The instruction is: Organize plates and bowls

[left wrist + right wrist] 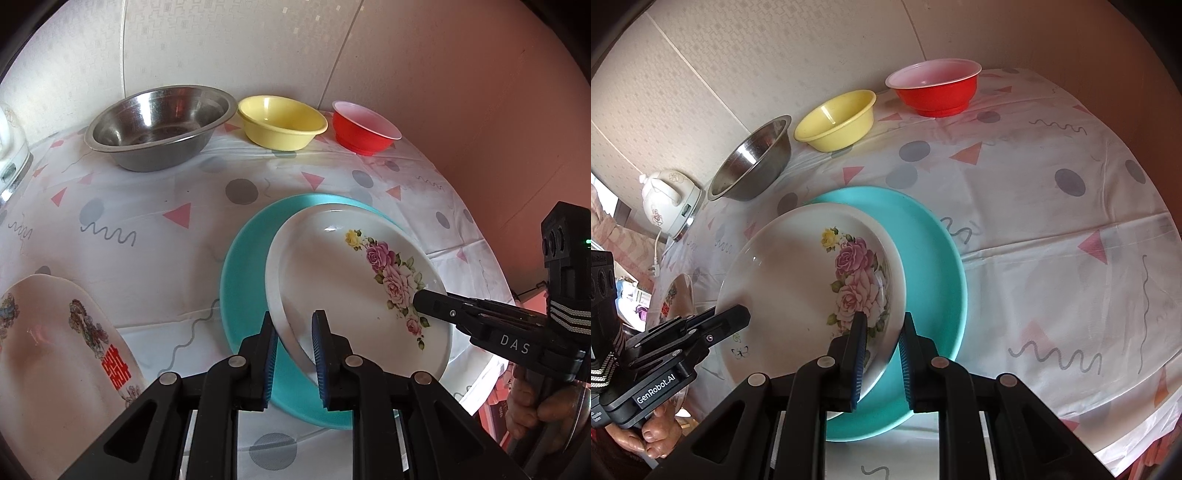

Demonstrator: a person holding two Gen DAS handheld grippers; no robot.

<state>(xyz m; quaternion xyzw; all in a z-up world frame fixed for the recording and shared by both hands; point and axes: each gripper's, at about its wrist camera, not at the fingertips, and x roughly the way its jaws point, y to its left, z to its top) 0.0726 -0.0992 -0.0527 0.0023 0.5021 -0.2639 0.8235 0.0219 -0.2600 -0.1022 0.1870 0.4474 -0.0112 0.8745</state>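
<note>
A white plate with pink roses (pixel 332 266) (pixel 790 277) lies over a larger teal plate (pixel 243 266) (pixel 934 258) on the patterned tablecloth; whether the two touch I cannot tell. My left gripper (pixel 295 354) is shut on the white plate's near left rim, which runs between its blue pads. My right gripper (pixel 882 354) is shut on the opposite rim. Each gripper shows in the other's view, the right gripper (pixel 421 301) and the left gripper (pixel 742 315), each with a hand on its handle.
Along the wall stand a steel bowl (pixel 159 125) (pixel 753 162), a yellow bowl (pixel 280 125) (pixel 834 122) and a red bowl (pixel 362 129) (pixel 934 88). Another white patterned plate (pixel 55 350) lies at the left. A white kettle (pixel 665 199) stands by the table's left edge.
</note>
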